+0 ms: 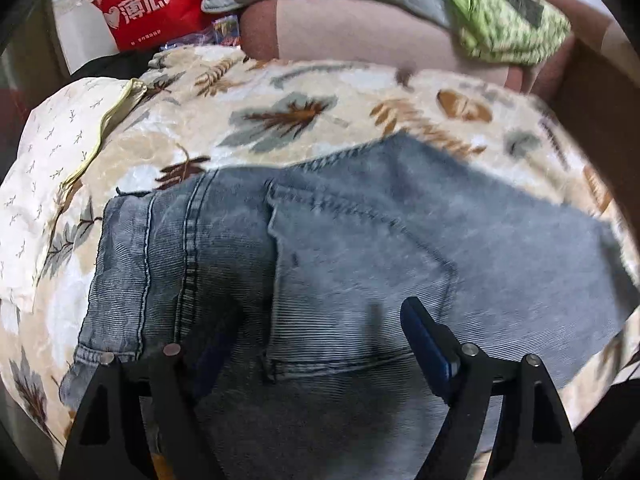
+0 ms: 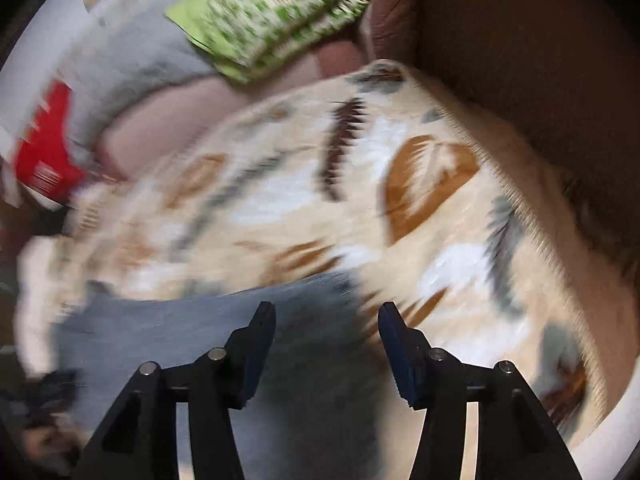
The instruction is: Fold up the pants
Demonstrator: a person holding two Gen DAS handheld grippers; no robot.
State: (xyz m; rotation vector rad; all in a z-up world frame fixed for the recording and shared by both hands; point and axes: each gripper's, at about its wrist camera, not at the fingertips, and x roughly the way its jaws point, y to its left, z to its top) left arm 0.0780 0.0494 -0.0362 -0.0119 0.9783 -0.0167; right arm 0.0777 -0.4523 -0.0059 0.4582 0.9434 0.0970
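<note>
Left view first: the jeans point(image 1: 320, 248) are seen lying flat on the leaf-print blanket point(image 1: 280, 92), already folded into a compact block, judging by the doubled layers. The waistband end is at the left, a back pocket is in the middle, plain denim runs out to the right — so the long axis lies left to right across the bed, crosswise to both grippers.

The left gripper point(image 1: 316, 320) is held directly over the block, pointing down at the pocket area. Its jaws stand wide apart, nothing pinched; the left finger is in shadow and hard to make out, the right pad point(image 1: 424, 340) is clear of the cloth as far as can be told. Denim fills the near field on both sides of it.

Right view — heavily motion-blurred. The right gripper point(image 2: 326, 320) is seen about half open, nothing between the pads. The right end of the jeans point(image 2: 200, 332) lies under and to the left of it; the right finger is already over bare blanket point(image 2: 440, 240). The edge of the denim falls roughly between the two fingers.

Judgement: the left gripper is nearer the bulk of the cloth, the right sits at its right-hand end. Any further fold would most likely be taken along the long axis — right end carried leftward — so the right gripper would need to shift slightly left to catch the edge.
</note>
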